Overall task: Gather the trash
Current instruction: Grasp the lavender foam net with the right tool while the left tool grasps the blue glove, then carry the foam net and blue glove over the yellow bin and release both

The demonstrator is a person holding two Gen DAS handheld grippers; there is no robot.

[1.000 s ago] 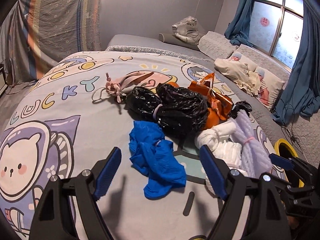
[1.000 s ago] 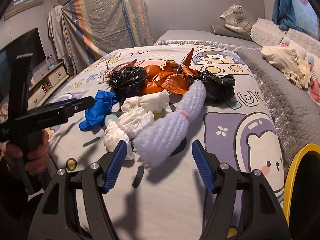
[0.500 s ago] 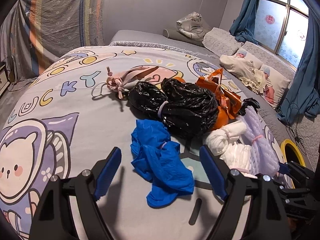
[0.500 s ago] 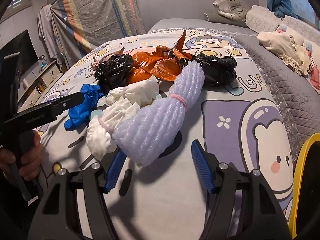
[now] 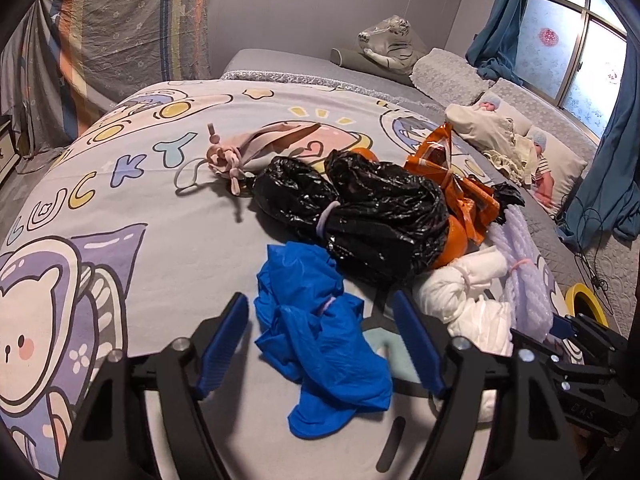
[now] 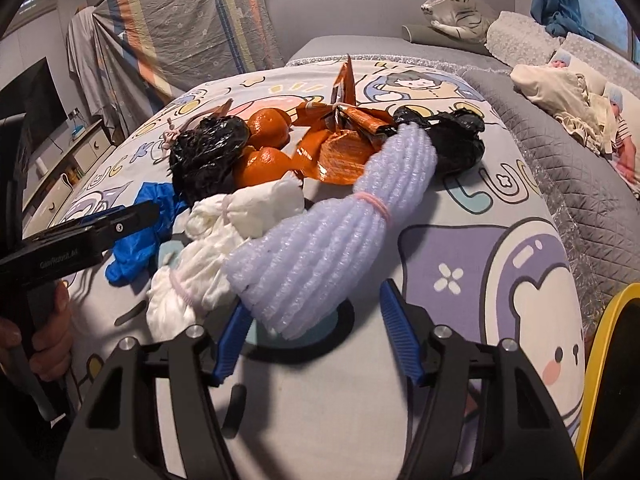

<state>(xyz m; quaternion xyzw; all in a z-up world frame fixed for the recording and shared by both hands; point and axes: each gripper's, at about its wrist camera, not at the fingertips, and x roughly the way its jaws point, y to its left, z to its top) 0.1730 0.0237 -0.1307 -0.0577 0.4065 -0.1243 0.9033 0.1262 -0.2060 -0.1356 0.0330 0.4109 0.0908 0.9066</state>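
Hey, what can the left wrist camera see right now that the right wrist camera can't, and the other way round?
Only the left wrist view: the window and the pink bundle in full. Only the right wrist view: the oranges, the dark screen, and the person's hand holding the left tongs. Both: blue plastic bag, lavender foam roll, white bundles, and the tiger plush.

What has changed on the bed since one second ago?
Both tongs came closer while closing: left tongs now straddle the blue bag, right tongs straddle the lilac foam roll's end. Neither pinches yet. The trash pile lies unmoved.
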